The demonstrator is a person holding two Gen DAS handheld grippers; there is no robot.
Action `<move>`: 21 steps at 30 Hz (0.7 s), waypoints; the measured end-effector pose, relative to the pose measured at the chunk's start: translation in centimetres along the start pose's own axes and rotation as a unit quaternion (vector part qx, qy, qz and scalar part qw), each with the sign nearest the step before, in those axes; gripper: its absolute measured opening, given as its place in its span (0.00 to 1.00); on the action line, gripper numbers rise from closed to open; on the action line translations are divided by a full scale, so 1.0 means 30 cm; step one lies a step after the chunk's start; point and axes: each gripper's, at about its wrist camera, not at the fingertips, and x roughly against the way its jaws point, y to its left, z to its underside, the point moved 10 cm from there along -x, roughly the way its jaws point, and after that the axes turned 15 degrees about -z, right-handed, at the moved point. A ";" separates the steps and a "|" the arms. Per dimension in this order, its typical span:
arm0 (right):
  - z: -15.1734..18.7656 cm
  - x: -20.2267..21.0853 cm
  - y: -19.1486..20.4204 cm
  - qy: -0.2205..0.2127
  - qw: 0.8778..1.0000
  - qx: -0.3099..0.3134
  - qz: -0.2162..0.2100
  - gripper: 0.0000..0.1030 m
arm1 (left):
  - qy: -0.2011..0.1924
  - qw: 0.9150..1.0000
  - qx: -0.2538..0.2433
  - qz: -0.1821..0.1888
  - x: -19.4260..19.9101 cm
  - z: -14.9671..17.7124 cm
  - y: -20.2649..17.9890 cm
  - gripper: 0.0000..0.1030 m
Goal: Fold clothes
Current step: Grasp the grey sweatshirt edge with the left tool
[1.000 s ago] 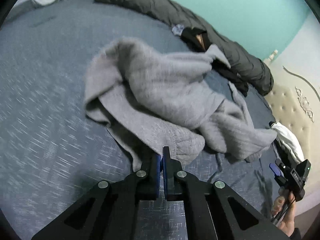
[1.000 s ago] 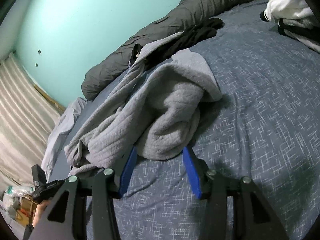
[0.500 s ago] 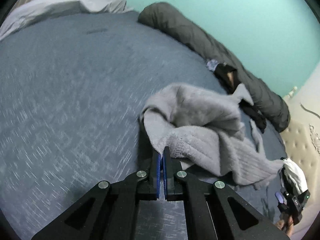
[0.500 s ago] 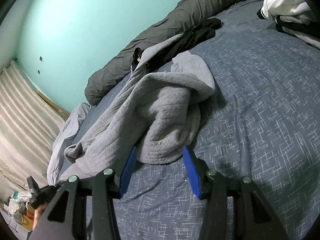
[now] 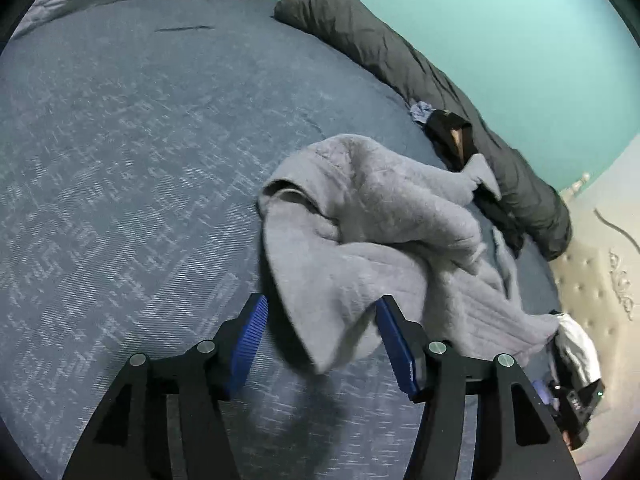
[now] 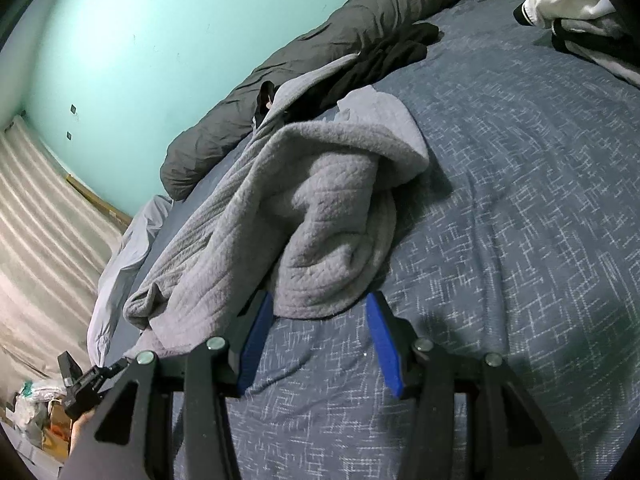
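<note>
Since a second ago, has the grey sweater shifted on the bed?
Yes. The grey sweater was dragged away from the dark rolled duvet; the left claw has just opened, releasing it.

sweater (image 5: 372, 240) on bed (image 5: 120, 160), bolster (image 5: 400, 64) behind

A turquoise wall (image 5: 500, 20) fills the upper right of the left view. A cream tufted headboard (image 5: 588, 292) stands at right. In the right view, pale curtains (image 6: 36, 232) hang at left.

Dim, cool, fisheye-warped views.
Soft shadows fell under each hand-held gripper; edges curved into black corners, slight blur.
</note>
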 end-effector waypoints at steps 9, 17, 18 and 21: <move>0.005 -0.014 0.003 0.006 1.000 0.001 -0.003 0.48 | 0.019 0.997 -0.069 -0.016 -0.080 0.033 -0.059 0.24; -0.013 0.004 0.010 0.000 1.000 0.001 -0.002 0.48 | -0.041 0.997 -0.054 -0.038 0.016 -0.048 -0.008 0.08; -0.020 0.012 0.007 -0.003 1.000 0.000 -0.001 0.48 | -0.047 0.997 -0.045 -0.039 0.032 -0.061 0.013 0.08; -0.056 0.056 -0.008 -0.014 1.000 0.000 0.015 0.48 | -0.048 0.998 -0.025 -0.040 0.045 -0.066 0.059 0.08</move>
